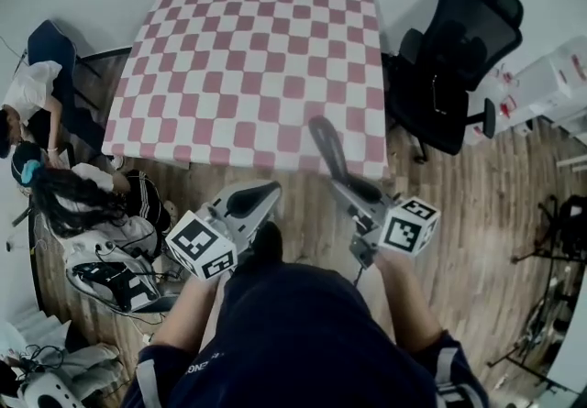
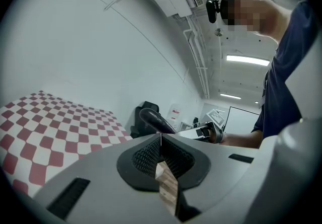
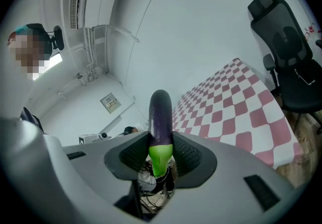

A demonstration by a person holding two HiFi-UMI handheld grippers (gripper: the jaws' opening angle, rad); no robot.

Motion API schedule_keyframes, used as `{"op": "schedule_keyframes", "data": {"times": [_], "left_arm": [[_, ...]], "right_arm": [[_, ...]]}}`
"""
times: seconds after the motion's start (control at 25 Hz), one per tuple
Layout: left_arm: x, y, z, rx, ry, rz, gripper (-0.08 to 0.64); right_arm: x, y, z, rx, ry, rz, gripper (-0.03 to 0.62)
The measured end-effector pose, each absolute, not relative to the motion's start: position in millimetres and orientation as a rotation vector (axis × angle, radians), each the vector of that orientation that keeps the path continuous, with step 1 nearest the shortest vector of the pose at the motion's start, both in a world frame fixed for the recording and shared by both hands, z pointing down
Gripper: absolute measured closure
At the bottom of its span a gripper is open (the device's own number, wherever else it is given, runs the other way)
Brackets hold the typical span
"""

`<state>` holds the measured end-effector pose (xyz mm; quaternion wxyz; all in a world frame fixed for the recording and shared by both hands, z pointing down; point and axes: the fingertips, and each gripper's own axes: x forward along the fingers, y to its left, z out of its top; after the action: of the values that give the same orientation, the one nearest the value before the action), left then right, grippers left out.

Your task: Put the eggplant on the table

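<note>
Two grippers show as I watch: the left gripper [image 1: 252, 202] has its jaws pressed together on nothing, and the right gripper [image 1: 359, 191] clamps the eggplant [image 1: 326, 148] by its green stem end, its purple body jutting toward the near edge of the checkered table [image 1: 257, 49].

Black office chair [image 1: 456, 58], wooden floor [image 1: 500, 214], person at left [image 1: 27, 96], white boxes at right [image 1: 550, 85]

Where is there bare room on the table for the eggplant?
The whole checkered table top is bare, from the near edge by the eggplant to the far wall. Crowded spots are off it: the office chair stands at its right side, and people and gear fill the floor at its left.
</note>
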<state>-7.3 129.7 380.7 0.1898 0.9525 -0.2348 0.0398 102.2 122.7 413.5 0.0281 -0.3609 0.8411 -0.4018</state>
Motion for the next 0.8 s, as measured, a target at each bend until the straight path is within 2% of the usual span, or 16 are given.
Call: {"op": "schedule_keyframes", "data": {"times": [0.48,0.8], "left_arm": [[-56.2,-41.7,387.3,2.685,-0.565,0.152,0.532],[-65.8,-104.0,404.0,2.66,-0.551,0.171,0.532]], "right_arm": [[61.2,-39.7,419.7,-1.253,2.527,-1.29,0.443],[55.8,-98.5,434.3,-1.302,2.531,-1.309,0.443]]}}
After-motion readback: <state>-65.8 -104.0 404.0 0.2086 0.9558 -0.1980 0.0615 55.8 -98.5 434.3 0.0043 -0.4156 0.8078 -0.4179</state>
